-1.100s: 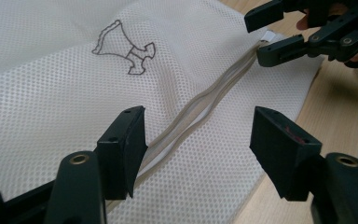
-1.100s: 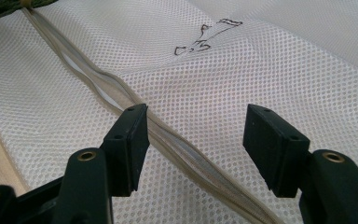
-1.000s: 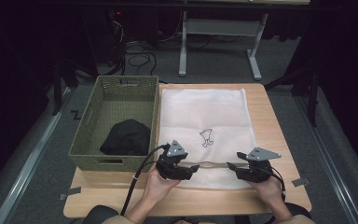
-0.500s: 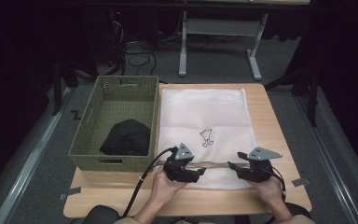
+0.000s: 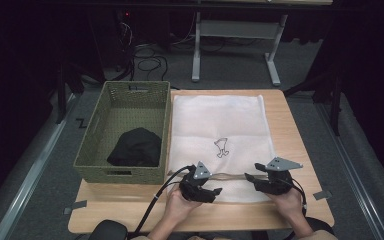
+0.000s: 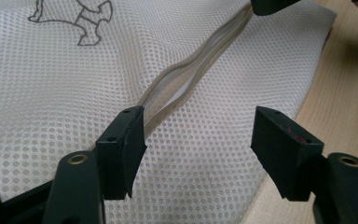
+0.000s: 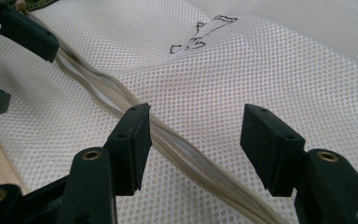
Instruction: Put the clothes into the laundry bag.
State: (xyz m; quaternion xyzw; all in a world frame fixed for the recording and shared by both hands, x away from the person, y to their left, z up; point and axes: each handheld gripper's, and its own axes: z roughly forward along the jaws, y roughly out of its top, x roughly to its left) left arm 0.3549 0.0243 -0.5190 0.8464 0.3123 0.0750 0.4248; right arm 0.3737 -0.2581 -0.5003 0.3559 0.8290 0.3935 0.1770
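While your hands rest at the near edge of the surface (image 5: pixel 300 135), the mesh bag (image 5: pixel 220 125) lies flat on it, just right of the basket (image 5: pixel 130 105) holding a dark cloth (image 5: pixel 135 147). Your left gripper (image 6: pixel 198 140) has its jaws apart over the bag's zipper (image 6: pixel 191 70), one jaw right beside that seam, nothing pinched. Your right gripper (image 7: pixel 193 140) also stands open, jaws straddling the zipper farther along, gripping nothing.

White mesh cloth bag (image 5: pixel 220 135); matt wood table (image 5: pixel 300 135); woven basket (image 5: pixel 125 110).
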